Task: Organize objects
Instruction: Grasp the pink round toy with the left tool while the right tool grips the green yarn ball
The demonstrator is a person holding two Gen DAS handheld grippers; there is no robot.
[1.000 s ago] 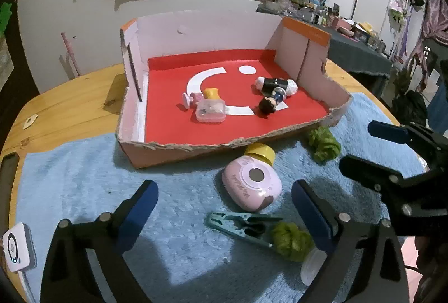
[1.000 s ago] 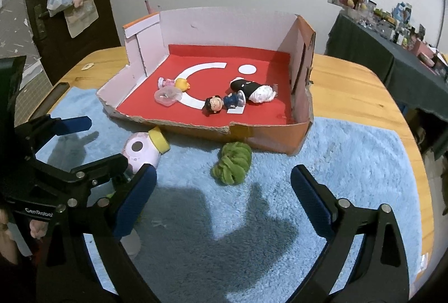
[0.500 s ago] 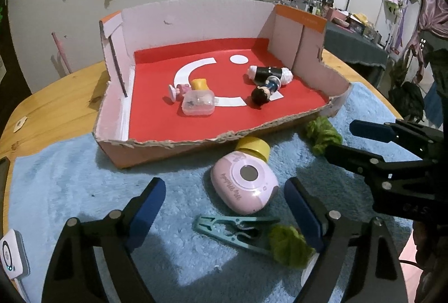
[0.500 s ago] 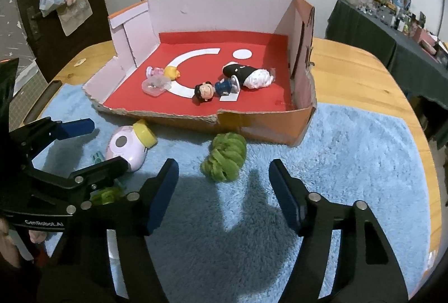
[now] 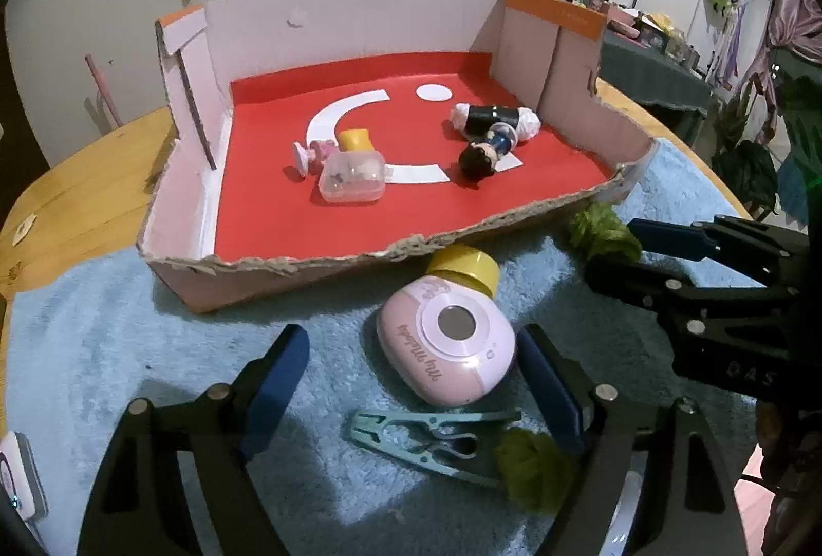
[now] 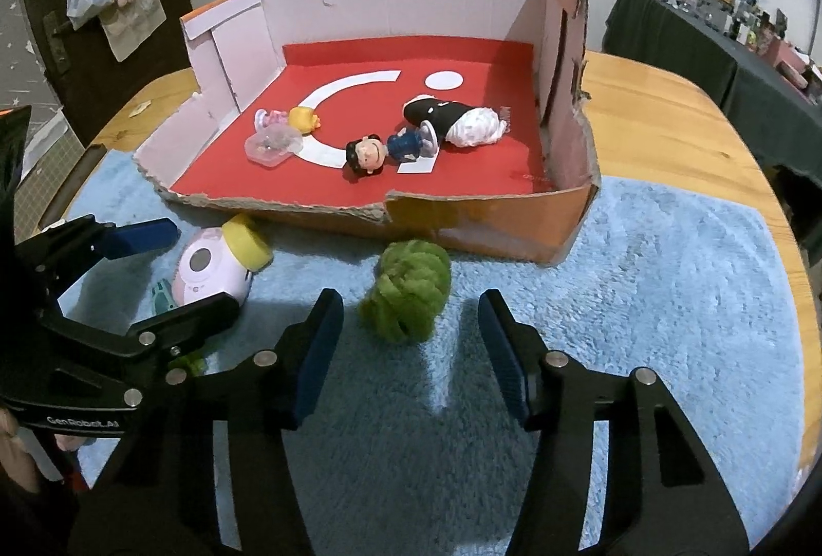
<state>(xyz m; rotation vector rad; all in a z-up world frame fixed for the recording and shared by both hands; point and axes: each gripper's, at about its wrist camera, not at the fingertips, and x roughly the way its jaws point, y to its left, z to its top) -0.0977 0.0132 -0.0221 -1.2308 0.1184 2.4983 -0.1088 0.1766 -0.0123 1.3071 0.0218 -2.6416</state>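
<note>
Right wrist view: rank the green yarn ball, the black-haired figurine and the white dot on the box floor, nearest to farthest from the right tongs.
From the right tongs, which are closing:
1. Green yarn ball, on the blue mat between the fingers, untouched.
2. Black-haired figurine, lying inside the box, near its front edge.
3. White dot, toward the back wall.

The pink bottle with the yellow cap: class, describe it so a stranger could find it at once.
Start at the cardboard box with the red floor, standing on the blue rug. Just outside its torn front edge lies the pink bottle. Unlike the green clothespin and green yarn bundles beside it, it is rounded, with a grey disc.
</note>
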